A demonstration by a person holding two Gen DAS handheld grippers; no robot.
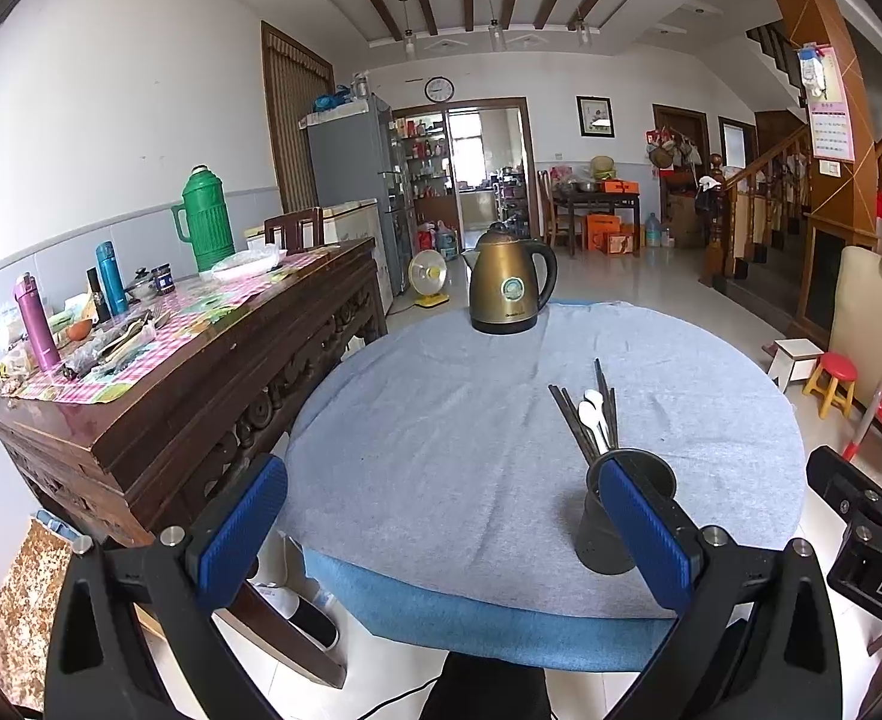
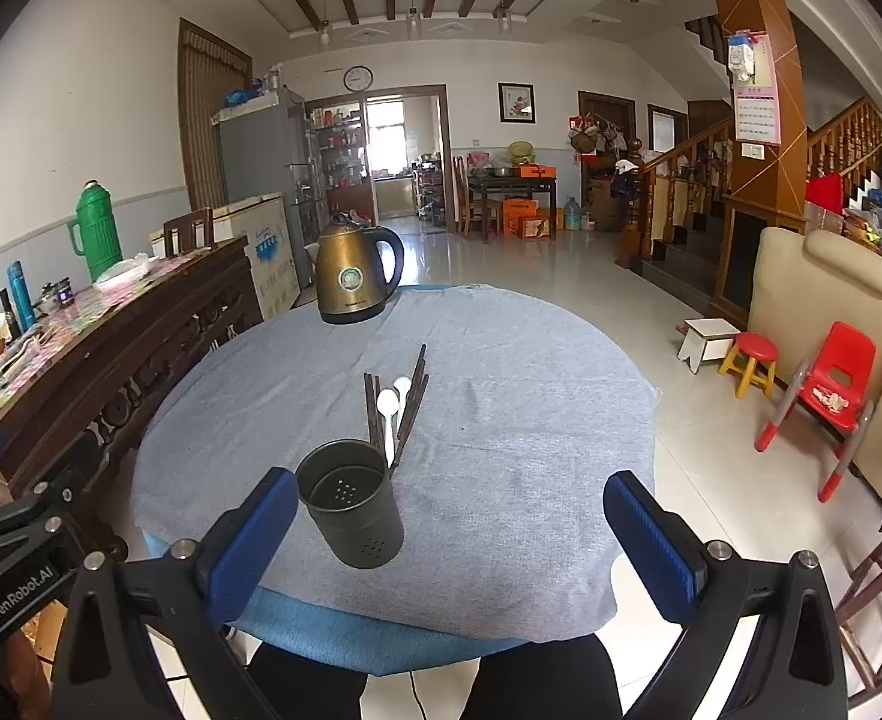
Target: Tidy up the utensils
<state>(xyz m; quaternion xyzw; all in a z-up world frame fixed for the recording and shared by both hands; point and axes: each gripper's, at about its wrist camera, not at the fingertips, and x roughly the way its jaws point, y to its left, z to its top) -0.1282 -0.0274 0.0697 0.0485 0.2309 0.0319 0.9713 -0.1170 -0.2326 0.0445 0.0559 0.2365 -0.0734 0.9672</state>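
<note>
Both grippers hang at the near edge of the round surface (image 2: 531, 420) with its grey cloth, and both are spread wide with nothing between the pads. The left gripper (image 1: 441, 540) has the dark holder cup (image 1: 612, 516) just behind its right pad, partly hidden; the right gripper (image 2: 450, 540) has the same holder cup (image 2: 351, 504) standing upright just inside its left pad, not touching as far as I can tell.

The utensils sit right behind the cup, flat on the cloth: a bundle of dark chopsticks (image 2: 408, 402) and 2 white spoons (image 2: 388, 414). Their long axis runs away from the cup toward the kettle (image 2: 357, 276), near ends almost at the cup's rim, fanning out a bit at the far tips. Spoon bowls point away, handles toward the cup.

Handling guess: chopsticks look thin, stiff, light and probably slick, so they'd roll or twist if pinched near an end. I'd grab across the bundle around mid-length. The spoons look like light plastic or ceramic, I can't tell which; take them by the handle, not the bowl. The cup looks like thin metal with drain holes, empty, so it'd tip easily if bumped.
</note>
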